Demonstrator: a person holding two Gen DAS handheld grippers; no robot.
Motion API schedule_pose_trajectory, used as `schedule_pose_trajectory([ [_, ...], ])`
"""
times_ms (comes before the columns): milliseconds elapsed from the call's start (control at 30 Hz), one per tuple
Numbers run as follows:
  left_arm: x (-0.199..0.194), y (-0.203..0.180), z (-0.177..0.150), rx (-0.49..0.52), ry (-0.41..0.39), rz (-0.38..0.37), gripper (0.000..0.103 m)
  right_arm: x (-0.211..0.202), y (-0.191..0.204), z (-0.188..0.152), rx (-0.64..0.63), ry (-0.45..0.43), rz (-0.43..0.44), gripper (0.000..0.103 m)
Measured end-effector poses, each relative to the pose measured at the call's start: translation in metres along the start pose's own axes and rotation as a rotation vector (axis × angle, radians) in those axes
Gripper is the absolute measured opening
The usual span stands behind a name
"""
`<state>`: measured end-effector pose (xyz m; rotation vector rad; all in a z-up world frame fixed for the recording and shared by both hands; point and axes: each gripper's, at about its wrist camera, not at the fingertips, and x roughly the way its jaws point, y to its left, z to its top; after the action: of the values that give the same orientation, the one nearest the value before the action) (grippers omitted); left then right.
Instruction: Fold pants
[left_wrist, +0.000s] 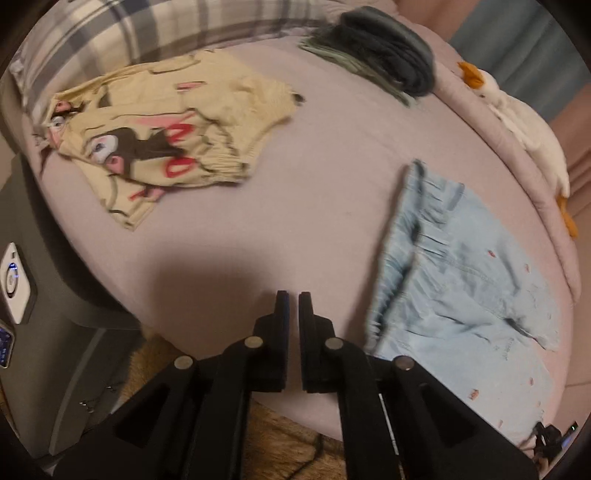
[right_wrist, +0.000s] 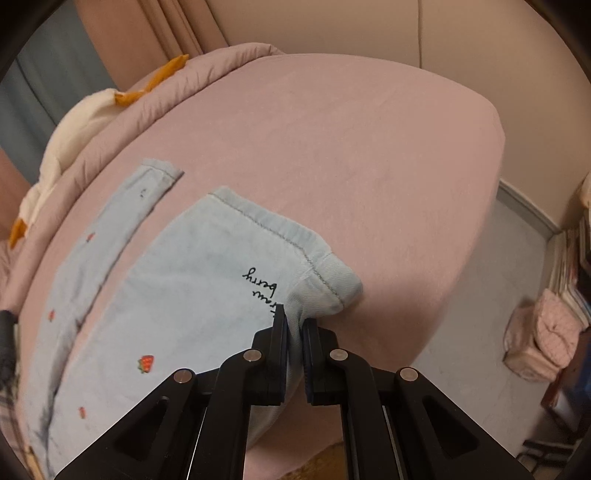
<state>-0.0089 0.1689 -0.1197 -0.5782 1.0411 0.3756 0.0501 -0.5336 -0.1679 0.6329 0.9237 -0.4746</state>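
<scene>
**Right tongs pinch the pants hem; left tongs closed on nothing**

While the left wrist view looks across the pink bed (left_wrist: 314, 155), the left tongs (left_wrist: 293, 295) sit pressed together over bare sheet, holding nothing. The light blue pants (left_wrist: 461, 280) lie to their right; only this view shows a yellow printed garment (left_wrist: 162, 136), a dark folded pile (left_wrist: 384, 48) and a plush goose (left_wrist: 524, 125).

In the right wrist view, the right tongs (right_wrist: 294, 317) pinch the pants' near leg hem, its corner lifted.

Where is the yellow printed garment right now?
In the left wrist view, the yellow printed garment lies upper left on the pink bed, below the plaid pillow.
</scene>
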Motion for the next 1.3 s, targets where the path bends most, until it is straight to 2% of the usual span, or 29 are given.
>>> schedule_pose_trajectory([
  [33,-0.001,-0.003,-0.001,0.001,0.007,-0.029,0.007,0.0,0.002,0.0,0.003,0.002,-0.004,0.007],
  [100,-0.005,-0.009,-0.001,0.013,0.016,-0.078,0.023,-0.002,0.004,0.0,-0.01,-0.001,-0.011,0.007],
  [167,-0.009,-0.017,-0.003,0.019,0.009,-0.106,0.064,-0.007,0.006,-0.001,-0.03,-0.009,-0.009,0.007],
  [233,-0.01,-0.016,-0.005,0.028,-0.001,-0.135,0.072,-0.008,0.006,0.0,-0.035,-0.01,-0.013,0.01],
  [267,-0.007,-0.019,-0.007,0.038,0.005,-0.149,0.072,-0.01,0.005,0.001,-0.029,-0.011,-0.014,0.019],
  [300,-0.003,-0.019,-0.009,0.041,0.021,-0.153,0.072,-0.009,0.005,0.0,-0.022,-0.014,-0.013,0.037],
  [367,0.011,-0.02,-0.012,0.025,0.067,-0.157,0.069,-0.011,0.003,-0.001,-0.005,-0.029,0.001,0.058],
  [400,0.021,-0.02,-0.015,0.011,0.098,-0.17,0.069,-0.011,0.002,-0.001,0.003,-0.032,0.007,0.058],
  [433,0.027,-0.021,-0.018,0.004,0.117,-0.188,0.061,-0.008,0.001,-0.002,0.007,-0.025,0.012,0.058],
  [467,0.034,-0.021,-0.022,-0.003,0.139,-0.202,0.044,-0.004,0.001,-0.002,0.008,-0.013,0.024,0.058],
  [500,0.04,-0.021,-0.025,-0.018,0.15,-0.196,0.038,0.0,0.0,-0.003,0.008,-0.002,0.035,0.058],
  [533,0.036,-0.019,-0.031,-0.024,0.132,-0.189,0.036,0.005,-0.001,-0.004,0.012,0.012,0.037,0.057],
  [567,0.034,-0.022,-0.032,-0.012,0.11,-0.187,0.033,0.008,-0.002,-0.005,0.014,0.019,0.038,0.044],
  [600,0.031,-0.023,-0.032,-0.011,0.104,-0.189,0.032,0.011,-0.003,-0.005,0.015,0.025,0.024,0.018],
  [633,0.028,-0.022,-0.031,-0.02,0.101,-0.193,0.029,0.011,-0.003,-0.005,0.015,0.021,0.023,0.009],
  [833,-0.008,-0.03,-0.016,0.042,0.002,-0.179,0.025,-0.03,0.006,0.0,0.018,-0.07,0.062,0.006],
  [933,0.005,-0.03,-0.017,0.057,0.044,-0.142,0.025,-0.03,0.009,-0.002,-0.003,-0.073,0.032,0.006],
  [1033,0.022,-0.031,-0.028,0.101,0.081,-0.061,0.026,-0.006,0.003,-0.008,0.014,-0.012,-0.008,0.006],
  [1100,0.029,-0.025,-0.031,0.086,0.094,-0.058,0.027,0.009,-0.001,-0.014,0.009,0.016,-0.04,0.006],
  [1300,0.034,-0.027,-0.029,0.106,0.099,-0.029,0.03,0.013,0.009,-0.016,-0.044,-0.008,-0.098,0.006],
])
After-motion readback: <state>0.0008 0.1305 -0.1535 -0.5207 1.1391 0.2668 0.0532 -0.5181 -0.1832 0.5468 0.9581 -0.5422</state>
